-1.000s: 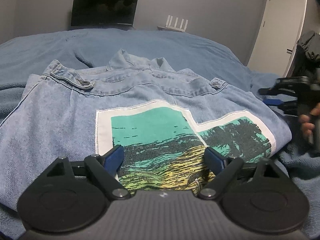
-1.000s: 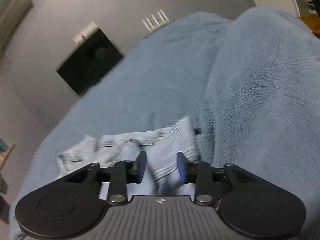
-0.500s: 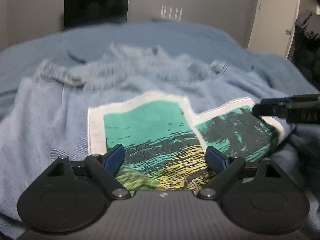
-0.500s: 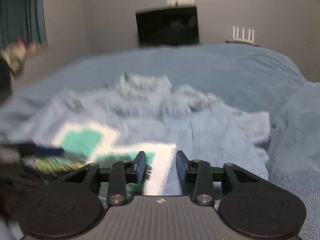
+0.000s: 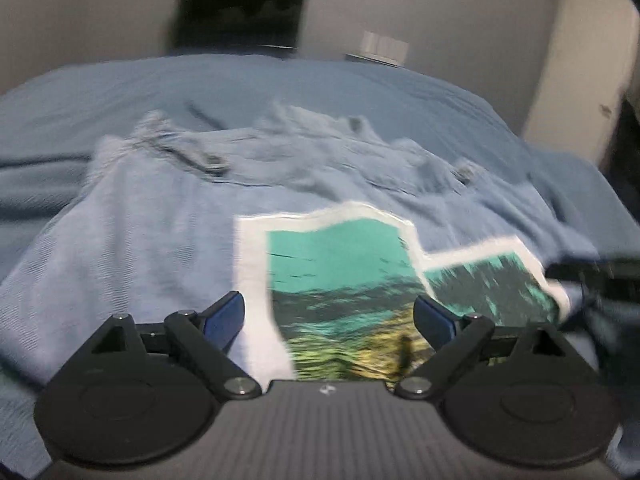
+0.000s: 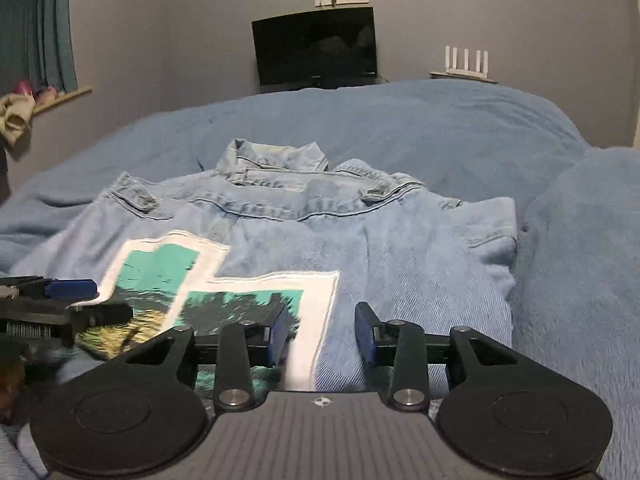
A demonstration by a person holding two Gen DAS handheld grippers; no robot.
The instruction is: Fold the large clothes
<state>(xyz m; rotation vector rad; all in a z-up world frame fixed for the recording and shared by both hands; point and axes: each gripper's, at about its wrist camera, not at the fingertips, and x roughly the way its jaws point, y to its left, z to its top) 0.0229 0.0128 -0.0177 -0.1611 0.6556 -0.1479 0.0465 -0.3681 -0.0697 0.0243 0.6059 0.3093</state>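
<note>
Above the denim jacket (image 6: 400, 248) on the bed (image 6: 360, 120): left tool (image 5: 328, 316) spread wide, right tool (image 6: 322, 332) just reopening, narrower, both empty

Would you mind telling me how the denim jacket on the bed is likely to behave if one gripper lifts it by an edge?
The denim jacket would probably droop rather than hold its shape: it already lies creased on the blue bedding. Its folded layers and thick seams suggest some weight, so the fold may slide open. The printed patch looks flatter, perhaps slightly stiffer.

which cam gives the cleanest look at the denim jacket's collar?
Right wrist: the collar is sharp and whole at the far end of the denim jacket. In the left wrist view it is smeared by motion blur, with only its outline readable.
</note>
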